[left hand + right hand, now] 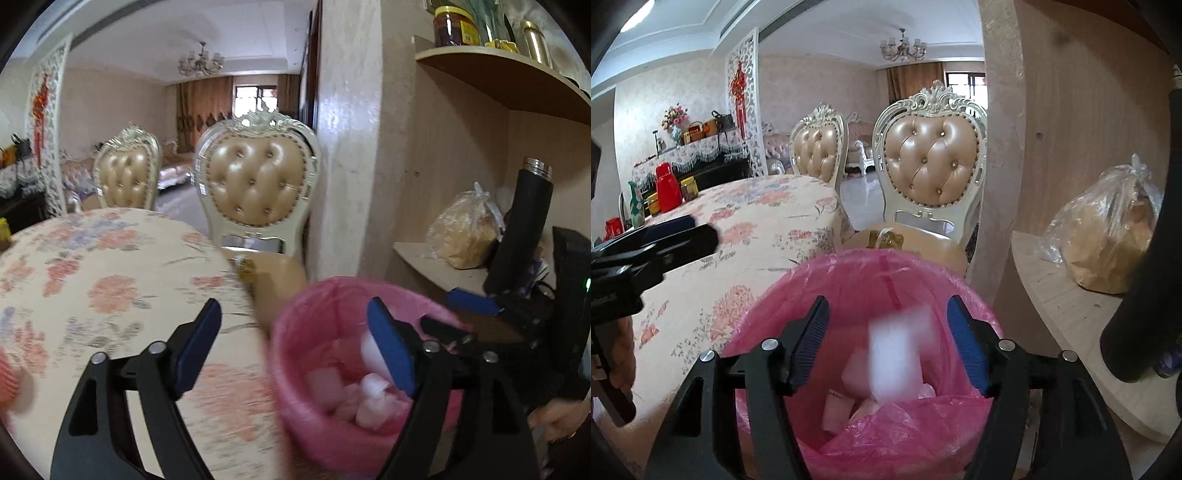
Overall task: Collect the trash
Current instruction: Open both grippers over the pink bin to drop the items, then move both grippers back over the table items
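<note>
Right gripper [888, 341] poised over the pink-lined trash bin [849, 280], jaws wide apart and gripping nothing. Between the jaws, a blurred white piece of trash [897, 354], touching neither pad, above the crumpled white scraps [846, 402] lying at the bottom of the bin. Beyond the jaws, a tufted chair [932, 162] with a small yellowish packet [886, 240] on its seat. Right of the jaws, a wooden shelf [1071, 306] carrying a tied plastic bag [1108, 236] and a dark bottle [1145, 258], close beside the bin. Left of the jaws, the floral-clothed table [738, 236].

Left gripper [293, 343] likewise spread open and empty, straddling the table [110, 280] edge and the bin [314, 332]: left finger over the cloth, right finger over the bin's mouth. Right gripper [476, 314] visible past the right finger, over the far rim.
</note>
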{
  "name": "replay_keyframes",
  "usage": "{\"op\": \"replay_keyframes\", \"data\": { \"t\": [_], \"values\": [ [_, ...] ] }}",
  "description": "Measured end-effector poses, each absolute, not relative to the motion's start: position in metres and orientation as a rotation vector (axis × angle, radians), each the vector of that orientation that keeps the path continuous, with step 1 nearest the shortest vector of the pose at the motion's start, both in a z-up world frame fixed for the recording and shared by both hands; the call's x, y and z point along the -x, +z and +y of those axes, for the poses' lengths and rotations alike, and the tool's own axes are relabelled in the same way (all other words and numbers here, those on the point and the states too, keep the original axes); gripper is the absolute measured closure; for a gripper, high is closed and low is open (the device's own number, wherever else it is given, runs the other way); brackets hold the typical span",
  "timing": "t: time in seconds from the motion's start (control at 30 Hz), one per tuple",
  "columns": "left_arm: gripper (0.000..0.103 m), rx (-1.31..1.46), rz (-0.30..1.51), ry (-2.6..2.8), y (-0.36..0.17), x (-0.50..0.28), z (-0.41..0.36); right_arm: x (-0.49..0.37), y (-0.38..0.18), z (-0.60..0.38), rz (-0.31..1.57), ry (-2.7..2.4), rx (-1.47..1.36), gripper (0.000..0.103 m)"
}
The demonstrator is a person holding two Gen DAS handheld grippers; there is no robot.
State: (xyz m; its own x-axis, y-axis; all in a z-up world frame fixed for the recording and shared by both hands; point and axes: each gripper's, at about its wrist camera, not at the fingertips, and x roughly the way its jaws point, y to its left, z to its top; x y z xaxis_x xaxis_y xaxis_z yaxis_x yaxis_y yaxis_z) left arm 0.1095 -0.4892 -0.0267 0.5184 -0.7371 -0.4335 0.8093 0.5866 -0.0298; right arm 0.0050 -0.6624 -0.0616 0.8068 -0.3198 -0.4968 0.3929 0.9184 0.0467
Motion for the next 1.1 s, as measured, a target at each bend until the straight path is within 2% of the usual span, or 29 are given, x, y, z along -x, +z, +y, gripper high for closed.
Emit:
{"op": "replay_keyframes", "data": {
  "t": [0.1,0.17,0.47,0.83,1.1],
  "values": [
    [0.008,-0.204,0.391,-0.871,-0.023,-0.113,-0.46,0.004,-0.057,-0.657,0.493,-0.397,-0.155,0.04],
    [0.005,-0.217,0.377,-0.826,-0.021,-0.115,-0.436,0.013,-0.056,-0.652,0.48,-0.398,-0.156,0.04],
    [0.005,-0.201,0.375,-0.643,-0.019,-0.132,-0.318,0.021,-0.056,-0.6,0.475,-0.341,-0.175,0.04],
    [0.005,-0.206,0.413,-0.382,-0.04,-0.131,-0.194,-0.061,-0.045,-0.458,0.489,-0.038,-0.11,0.038],
    [0.005,-0.145,0.402,-0.119,-0.029,-0.141,-0.061,-0.119,-0.051,-0.331,0.553,0.22,-0.075,0.038]
  ]
}}
